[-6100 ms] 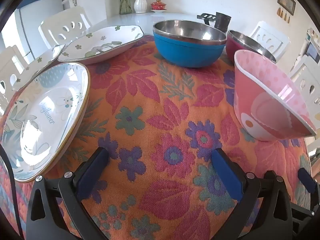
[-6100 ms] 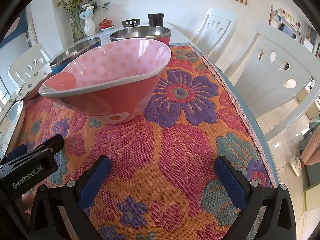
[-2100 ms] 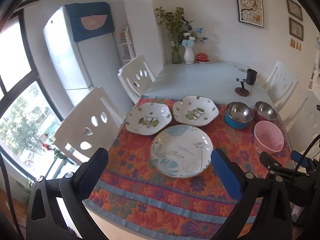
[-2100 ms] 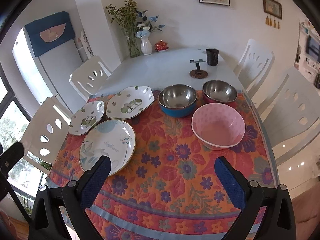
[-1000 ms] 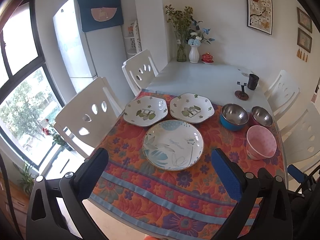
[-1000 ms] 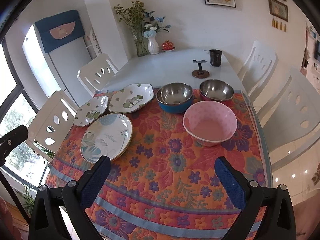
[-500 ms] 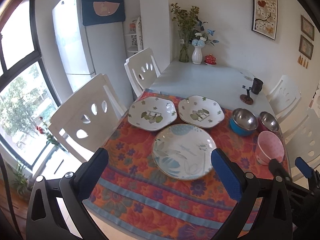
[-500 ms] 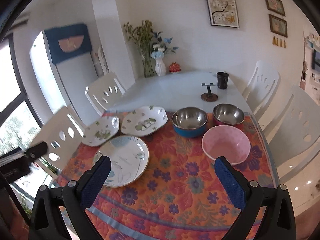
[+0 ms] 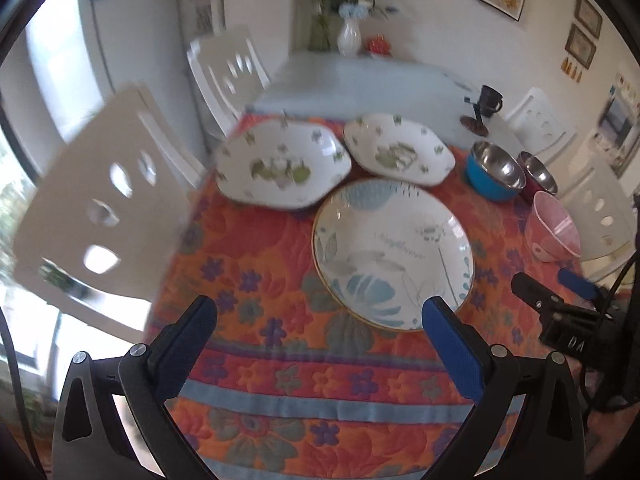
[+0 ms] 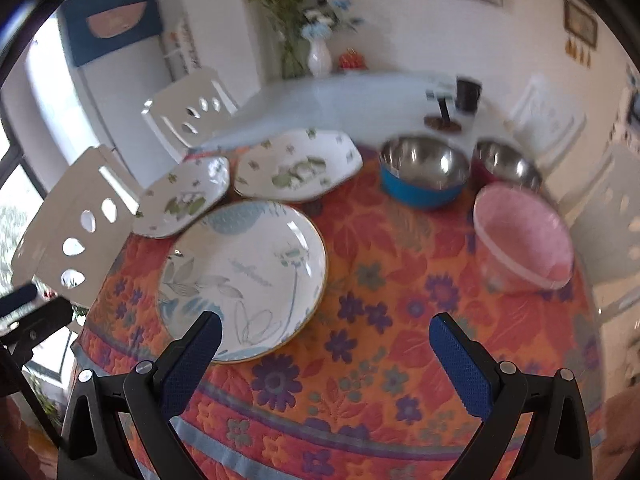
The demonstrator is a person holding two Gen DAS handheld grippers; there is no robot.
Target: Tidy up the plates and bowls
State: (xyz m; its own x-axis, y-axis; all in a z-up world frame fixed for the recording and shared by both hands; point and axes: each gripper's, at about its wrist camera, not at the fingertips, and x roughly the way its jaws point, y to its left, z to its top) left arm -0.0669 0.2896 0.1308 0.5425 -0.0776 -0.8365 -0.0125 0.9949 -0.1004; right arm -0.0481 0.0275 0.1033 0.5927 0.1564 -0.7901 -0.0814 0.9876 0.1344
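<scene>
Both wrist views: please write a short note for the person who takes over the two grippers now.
Left gripper: open, empty, above the near table edge.
Right gripper: open, empty, also above the cloth.
On the orange floral tablecloth: large round white plate with blue leaves nearest; two white hexagonal plates with green sprigs behind it; blue-sided steel bowl, red-sided steel bowl and pink dotted bowl on the right.
Done: nothing stacked; every piece lies apart.
Left: gather the plates together and the bowls together.
</scene>
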